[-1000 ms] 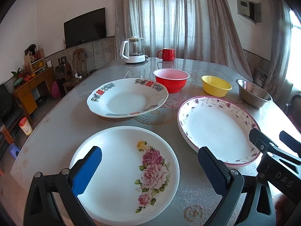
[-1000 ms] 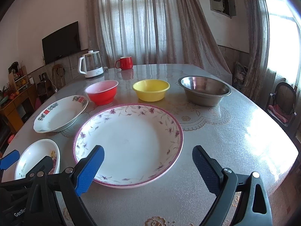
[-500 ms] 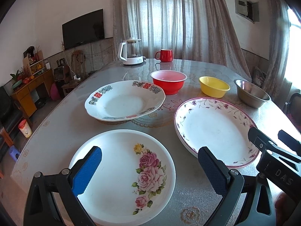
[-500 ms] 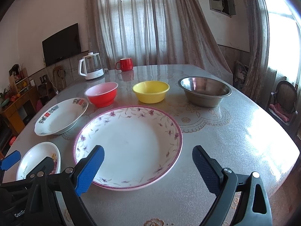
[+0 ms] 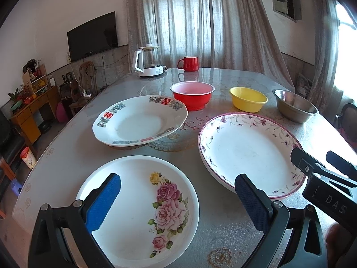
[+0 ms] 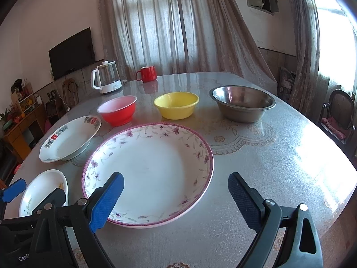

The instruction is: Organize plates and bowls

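A small rose-pattern plate [image 5: 142, 210] lies at the table's near edge, under my open left gripper [image 5: 178, 201]; it also shows in the right wrist view [image 6: 42, 189]. A large plate with purple flowers [image 5: 250, 154] [image 6: 151, 167] lies to its right, below my open right gripper [image 6: 176, 198]. A plate with red characters [image 5: 140, 120] [image 6: 69, 138] sits behind. A red bowl [image 5: 193, 97] [image 6: 118, 110], a yellow bowl [image 5: 247, 99] [image 6: 176, 105] and a steel bowl [image 5: 294, 107] [image 6: 243, 102] stand in a row farther back. Both grippers are empty.
A glass kettle [image 5: 148, 61] and a red mug [image 5: 189, 63] stand at the table's far edge. The table [image 6: 279, 160] has a glossy patterned cover. A chair [image 6: 339, 116] stands to the right, a cabinet [image 5: 31, 111] to the left.
Both grippers have pulled back and risen slightly, so the plates sit a little lower and farther in view. Nothing was gripped or moved on the table.
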`<state>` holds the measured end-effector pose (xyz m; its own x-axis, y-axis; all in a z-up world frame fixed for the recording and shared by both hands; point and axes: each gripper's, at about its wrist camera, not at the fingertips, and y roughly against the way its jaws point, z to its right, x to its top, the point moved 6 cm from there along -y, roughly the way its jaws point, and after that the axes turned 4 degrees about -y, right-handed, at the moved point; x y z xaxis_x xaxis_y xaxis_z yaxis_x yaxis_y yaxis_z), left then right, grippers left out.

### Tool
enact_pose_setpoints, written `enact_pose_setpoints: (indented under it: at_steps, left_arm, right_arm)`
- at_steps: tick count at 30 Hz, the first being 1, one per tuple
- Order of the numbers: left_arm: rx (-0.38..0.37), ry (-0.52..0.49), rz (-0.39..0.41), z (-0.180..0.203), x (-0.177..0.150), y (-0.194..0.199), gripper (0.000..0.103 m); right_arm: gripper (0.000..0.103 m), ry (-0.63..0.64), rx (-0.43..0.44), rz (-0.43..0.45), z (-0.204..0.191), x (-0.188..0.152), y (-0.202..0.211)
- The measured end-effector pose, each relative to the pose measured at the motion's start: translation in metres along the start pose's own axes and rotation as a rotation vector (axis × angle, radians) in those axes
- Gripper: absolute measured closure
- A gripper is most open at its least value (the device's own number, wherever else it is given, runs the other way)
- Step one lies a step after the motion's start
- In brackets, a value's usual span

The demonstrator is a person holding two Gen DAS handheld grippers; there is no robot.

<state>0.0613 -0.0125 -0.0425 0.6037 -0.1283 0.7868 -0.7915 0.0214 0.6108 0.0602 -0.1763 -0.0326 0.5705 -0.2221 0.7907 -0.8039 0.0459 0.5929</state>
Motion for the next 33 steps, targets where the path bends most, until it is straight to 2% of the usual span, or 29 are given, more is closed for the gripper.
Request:
enact_pose_setpoints:
  at_steps: [7, 10, 13, 16, 19, 20, 21, 22, 24, 26, 29, 33]
  left_arm:
    - [-0.044, -0.008, -0.008, 0.004, 0.002, -0.003, 0.0]
    - [-0.119, -0.002, -0.016, 0.007, 0.007, -0.004, 0.0]
    - [-0.215, 0.035, -0.058, 0.007, 0.012, -0.008, 0.0]
    - [-0.284, 0.039, -0.061, 0.01, 0.019, -0.01, 0.0]
    - [-0.326, 0.045, -0.058, 0.011, 0.031, -0.012, 0.001]
    - [-0.346, 0.049, -0.063, 0.011, 0.035, -0.013, 0.002]
    - [-0.369, 0.049, -0.071, 0.012, 0.039, -0.016, 0.005]
    - [-0.394, 0.044, -0.085, 0.013, 0.043, -0.019, 0.008]
    - [-0.419, 0.027, -0.141, 0.015, 0.047, -0.03, 0.036]
    - [-0.436, 0.019, -0.2, 0.018, 0.048, -0.043, 0.047]
    - [-0.443, 0.051, -0.273, 0.016, 0.047, -0.064, 0.047]
    - [-0.431, 0.041, -0.333, 0.017, 0.045, -0.082, 0.056]
  right_arm:
    - [0.012, -0.015, 0.043, -0.037, 0.005, 0.0, -0.006]
    - [0.018, -0.02, 0.08, -0.063, 0.006, 0.001, -0.01]
    - [0.023, -0.039, 0.115, -0.076, 0.011, 0.004, -0.011]
    - [0.03, -0.061, 0.138, -0.097, 0.018, 0.006, -0.014]
    - [0.045, -0.07, 0.134, -0.125, 0.026, 0.005, -0.018]
    - [0.053, -0.077, 0.135, -0.14, 0.029, 0.004, -0.02]
    - [0.061, -0.087, 0.137, -0.157, 0.032, 0.003, -0.023]
    - [0.065, -0.1, 0.139, -0.171, 0.035, 0.002, -0.025]
    - [0.071, -0.124, 0.147, -0.198, 0.041, -0.001, -0.03]
    - [0.074, -0.134, 0.155, -0.222, 0.044, -0.005, -0.036]
    - [0.074, -0.149, 0.165, -0.247, 0.048, -0.008, -0.044]
    - [0.074, -0.155, 0.172, -0.252, 0.05, -0.007, -0.05]
